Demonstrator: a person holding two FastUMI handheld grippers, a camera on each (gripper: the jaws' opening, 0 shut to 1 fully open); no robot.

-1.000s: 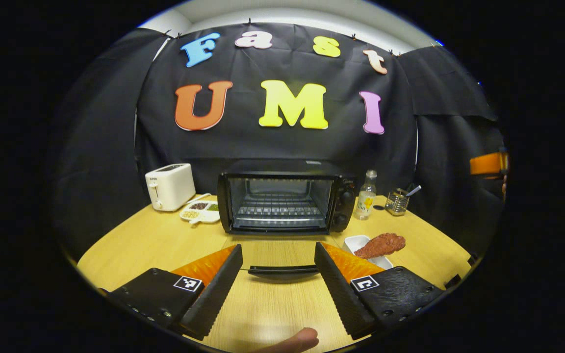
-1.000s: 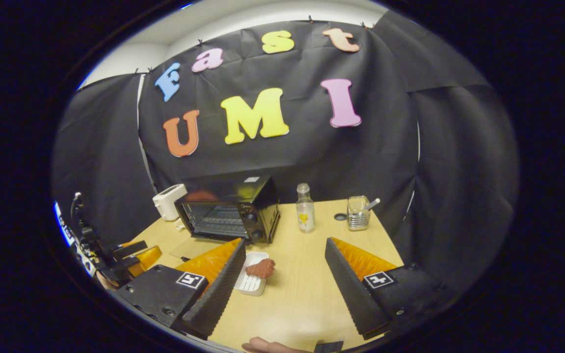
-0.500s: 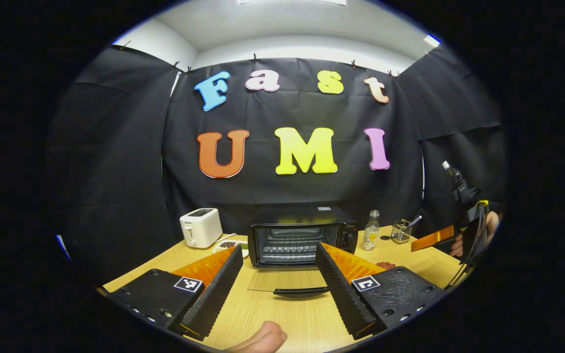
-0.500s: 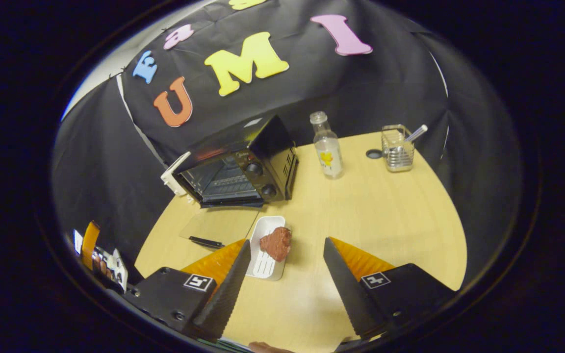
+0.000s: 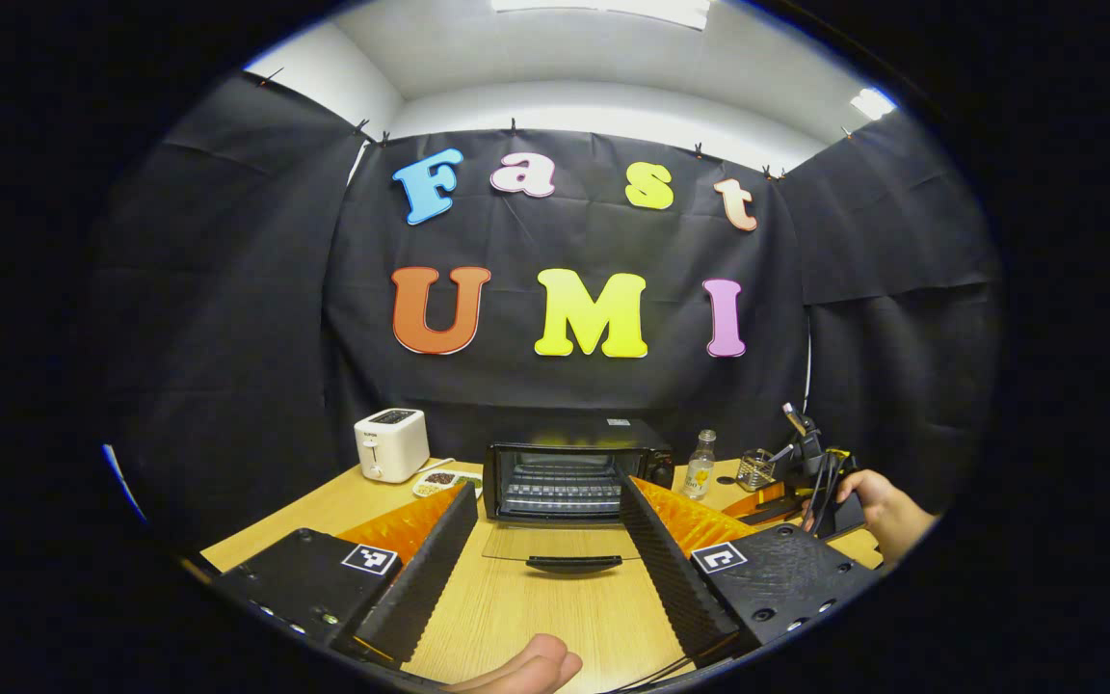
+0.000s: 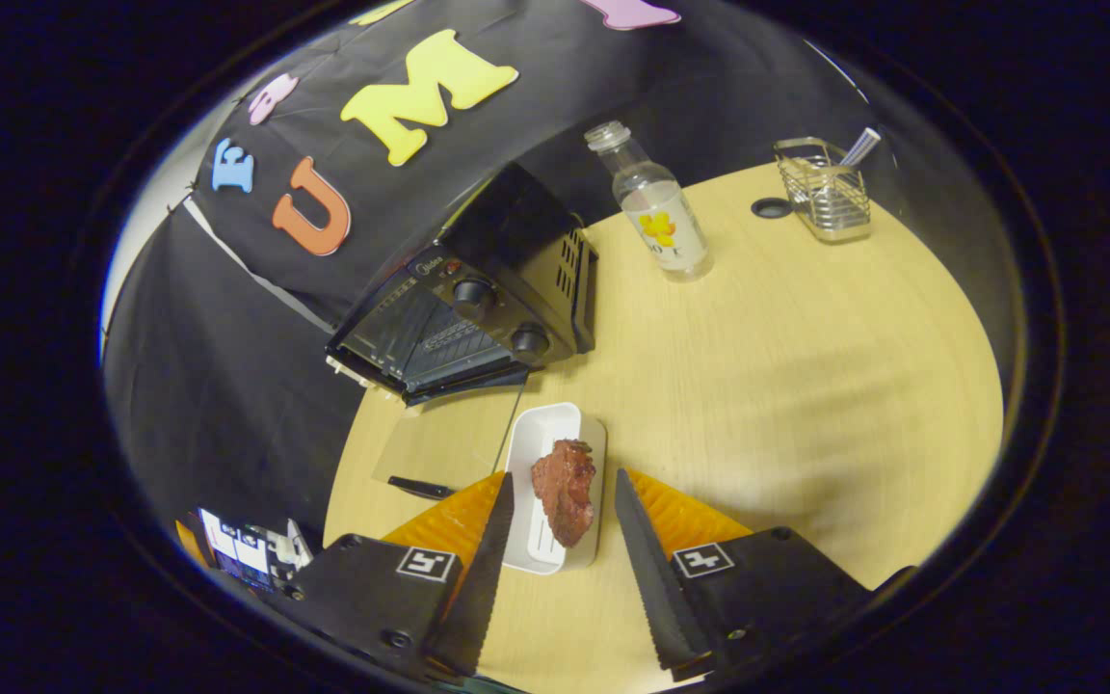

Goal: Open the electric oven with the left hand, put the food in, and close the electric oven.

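Across the wooden surface [image 6: 806,366] we hold our right tool [image 6: 560,540] spread wide around the food [image 6: 565,487] on its white tray [image 6: 541,443], our left tool [image 5: 545,540] agape before the open oven [image 5: 569,467].

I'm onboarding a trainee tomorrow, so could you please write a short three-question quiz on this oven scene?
1. True or false: the electric oven has its glass door folded down flat on the table.
2. Multiple choice: the piece of meat lies A) on the oven rack, B) on the white tray, C) in the wire basket.
3. Fill in: in the right gripper view, the right tongs stand ____, one finger on either side of the meat, neither pressing on it.

Key: 1 true; 2 B; 3 open.
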